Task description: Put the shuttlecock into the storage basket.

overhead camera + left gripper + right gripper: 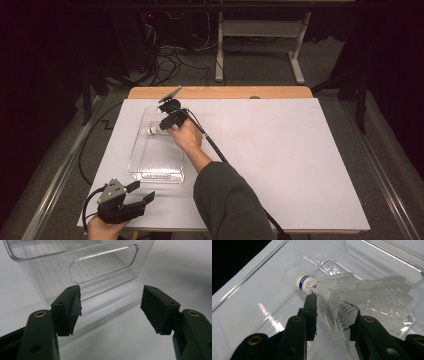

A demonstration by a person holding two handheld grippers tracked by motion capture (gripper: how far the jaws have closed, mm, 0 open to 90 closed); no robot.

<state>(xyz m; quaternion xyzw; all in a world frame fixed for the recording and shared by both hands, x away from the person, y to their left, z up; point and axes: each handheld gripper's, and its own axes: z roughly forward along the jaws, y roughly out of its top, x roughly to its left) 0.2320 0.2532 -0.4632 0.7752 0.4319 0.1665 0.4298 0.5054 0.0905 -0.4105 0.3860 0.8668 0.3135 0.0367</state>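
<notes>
White table [300, 165], shuttlecock [342, 293] inside clear bin [145, 165]

Your right forearm wears a dark grey-green sleeve [227, 200], and from the black right gripper [169, 120] a thick black cable [215, 147] trails toward 5 o'clock in the high view. Your left gripper [134, 197] is black too, topped at about 10 o'clock by a grey three-cornered plate [114, 190] with small screw heads. In the left gripper view its fingers [70, 310] are blocky and matte black with brass-ringed screw holes, one pad's covering wrinkled, the other bearing a small red mark.
</notes>
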